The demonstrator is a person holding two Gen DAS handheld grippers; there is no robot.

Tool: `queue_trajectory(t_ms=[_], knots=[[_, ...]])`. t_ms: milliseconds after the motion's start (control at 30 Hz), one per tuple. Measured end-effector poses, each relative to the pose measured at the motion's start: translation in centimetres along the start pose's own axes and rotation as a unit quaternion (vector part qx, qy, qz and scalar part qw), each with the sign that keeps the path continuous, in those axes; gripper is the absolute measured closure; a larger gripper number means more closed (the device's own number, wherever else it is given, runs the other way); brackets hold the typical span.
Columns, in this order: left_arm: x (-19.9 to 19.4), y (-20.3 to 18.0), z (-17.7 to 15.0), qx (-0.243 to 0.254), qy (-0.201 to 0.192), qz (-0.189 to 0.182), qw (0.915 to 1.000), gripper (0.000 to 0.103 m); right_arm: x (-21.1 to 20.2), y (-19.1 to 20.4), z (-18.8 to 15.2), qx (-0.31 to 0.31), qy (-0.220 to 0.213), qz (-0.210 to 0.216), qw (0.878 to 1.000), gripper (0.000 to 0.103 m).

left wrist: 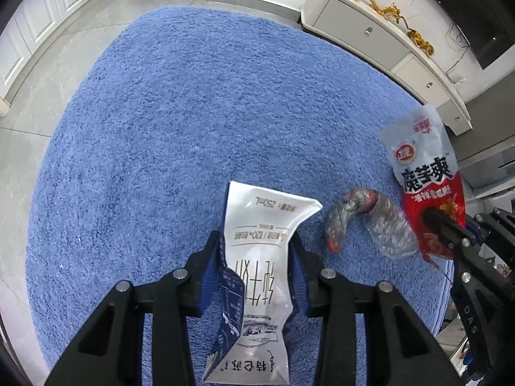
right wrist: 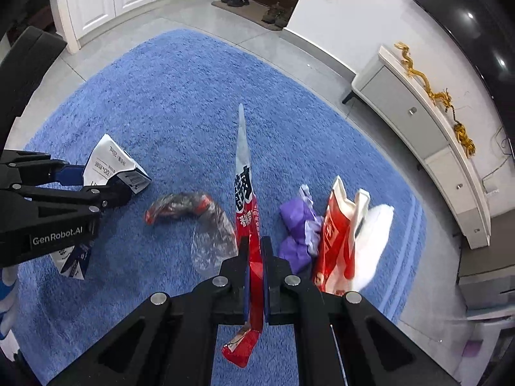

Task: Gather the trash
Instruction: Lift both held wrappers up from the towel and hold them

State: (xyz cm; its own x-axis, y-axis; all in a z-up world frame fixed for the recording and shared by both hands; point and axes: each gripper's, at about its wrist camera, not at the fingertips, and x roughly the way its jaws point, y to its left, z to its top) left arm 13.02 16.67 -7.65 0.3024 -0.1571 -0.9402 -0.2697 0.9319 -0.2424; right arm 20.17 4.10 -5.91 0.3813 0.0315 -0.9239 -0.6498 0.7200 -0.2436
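Clamping a milk carton (left wrist: 257,276) in the left tool (left wrist: 256,251), right tool (right wrist: 254,251) pinching a red snack pouch (right wrist: 248,199) edgewise

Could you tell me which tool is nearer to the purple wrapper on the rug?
Right. The right tool is just beside the purple wrapper; the left tool is far across the rug.

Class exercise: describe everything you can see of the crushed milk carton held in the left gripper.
The milk carton is white with dark blue side panels and black printed text, apparently coated paperboard. It is squashed flat and creased, pinched at its waist. The left gripper clamps it by both sides, lifted clear of the blue rug. Nothing else touches it.
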Motion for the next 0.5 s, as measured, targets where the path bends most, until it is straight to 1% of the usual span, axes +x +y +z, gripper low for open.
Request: queue_trajectory(t_ms=[167,300,400,500], knots=[[-0.5,1.1,-0.8,0.003,-0.007,-0.018,0.9998,0.065,-0.1,0.4,-0.7,0.002,0.010,-0.013,1.000,0.097],[-1.0,1.8,-1.5,0.009,-0.011,-0.020,0.9997,0.065,0.4,0.3,-1.4,0.006,0.022,-0.018,1.000,0.097],[-0.8,1.1,-1.3,0.016,-0.014,-0.016,0.9996,0.065,1.2,0.3,-1.9,0.004,0.036,-0.022,0.999,0.097],[-0.6,0.3,-0.9,0.022,-0.017,-0.013,0.9995,0.065,2.2,0.3,-2.4,-0.005,0.048,-0.037,0.998,0.097]])
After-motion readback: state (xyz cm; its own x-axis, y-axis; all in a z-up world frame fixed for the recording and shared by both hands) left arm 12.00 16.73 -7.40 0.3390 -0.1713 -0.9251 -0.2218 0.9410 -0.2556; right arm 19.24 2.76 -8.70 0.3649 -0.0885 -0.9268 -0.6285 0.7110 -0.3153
